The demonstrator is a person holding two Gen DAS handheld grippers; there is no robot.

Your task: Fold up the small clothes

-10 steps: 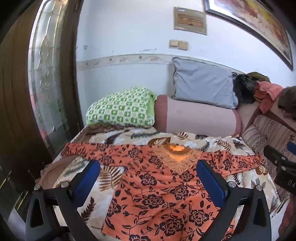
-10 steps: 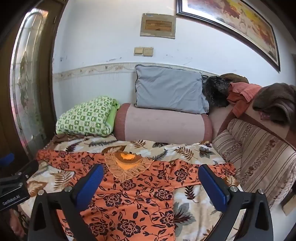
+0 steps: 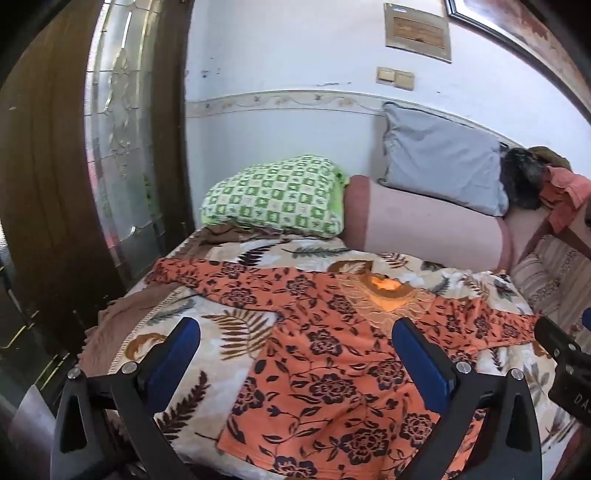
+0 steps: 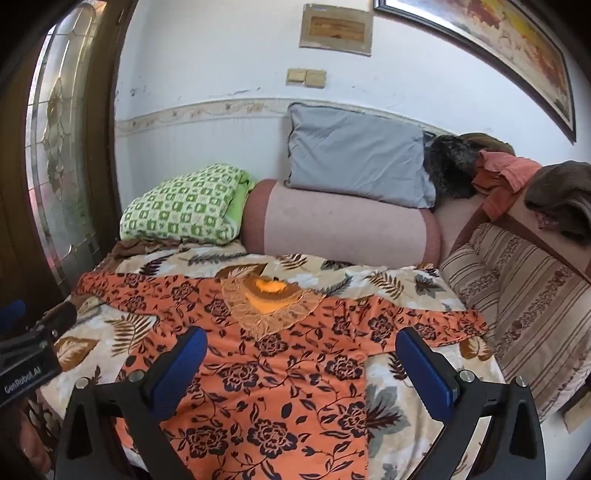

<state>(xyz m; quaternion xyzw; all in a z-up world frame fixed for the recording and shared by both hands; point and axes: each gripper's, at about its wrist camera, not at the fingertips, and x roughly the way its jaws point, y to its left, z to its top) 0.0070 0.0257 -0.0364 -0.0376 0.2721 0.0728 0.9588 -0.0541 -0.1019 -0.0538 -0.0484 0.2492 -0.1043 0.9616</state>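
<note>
Fabric looks thin & floppy, orange floral top (image 3: 332,354) flat on bed (image 3: 229,343), both tongs (image 3: 295,350) (image 4: 301,356) wide apart w/ nothing gripped, best pinch sleeve ends.

White lettering "GenRobot.AI" stands on the black body of the left gripper (image 4: 26,365), seen at the left edge of the right wrist view. On the black body of the right gripper (image 3: 570,373), at the right edge of the left wrist view, only the white letters "DA" show before the frame cuts the word off. The wall plaque (image 4: 336,29) bears what may be lines of writing, too blurred to read. No other text, number or sign is legible in either view.
</note>
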